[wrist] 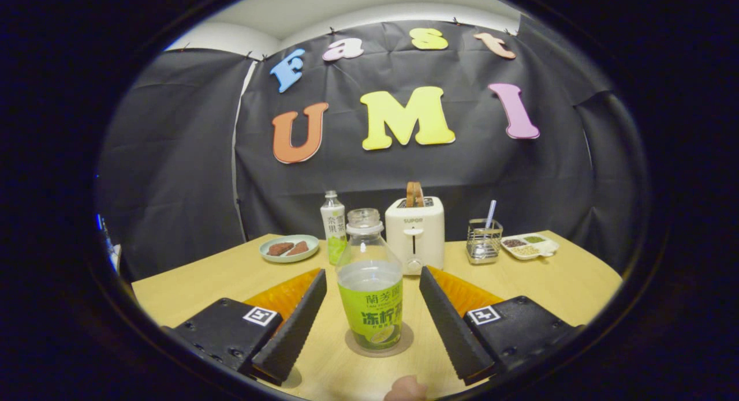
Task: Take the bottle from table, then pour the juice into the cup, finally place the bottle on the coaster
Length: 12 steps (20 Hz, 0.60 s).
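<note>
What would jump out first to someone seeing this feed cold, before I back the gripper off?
The green-labelled bottle dominates: it stands upright on the round coaster, between the fingers of the open gripper, with a gap on each side. Beyond it, against the booth wall, a white toaster holds a slice of bread, with a second bottle and a plate of food on one side and a wire holder on the other.

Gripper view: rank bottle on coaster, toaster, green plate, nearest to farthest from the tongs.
Tongs are open.
1. Bottle on coaster: between the fingers.
2. Toaster: beyond the bottle, slightly right.
3. Green plate: beyond the left finger; near level with the toaster, a close call.
</note>
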### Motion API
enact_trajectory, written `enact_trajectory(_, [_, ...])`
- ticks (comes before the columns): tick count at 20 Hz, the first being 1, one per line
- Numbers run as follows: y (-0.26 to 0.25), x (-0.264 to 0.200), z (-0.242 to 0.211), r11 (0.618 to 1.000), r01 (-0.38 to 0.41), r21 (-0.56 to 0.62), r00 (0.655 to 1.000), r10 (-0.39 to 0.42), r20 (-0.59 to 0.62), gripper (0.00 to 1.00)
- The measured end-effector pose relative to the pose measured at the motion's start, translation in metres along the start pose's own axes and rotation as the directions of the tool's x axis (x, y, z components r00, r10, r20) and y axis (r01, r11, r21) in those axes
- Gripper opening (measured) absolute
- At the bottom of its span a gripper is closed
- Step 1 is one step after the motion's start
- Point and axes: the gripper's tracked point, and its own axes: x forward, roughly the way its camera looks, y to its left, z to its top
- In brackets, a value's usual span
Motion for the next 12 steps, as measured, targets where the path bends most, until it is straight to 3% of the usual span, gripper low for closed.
enact_trajectory(6, [0.007,-0.095,0.034,0.995,0.080,-0.055,0.991,-0.073,0.115,1.00])
enact_trajectory(12, [0.016,-0.213,0.027,0.985,0.163,-0.059,0.968,-0.148,0.204,1.00])
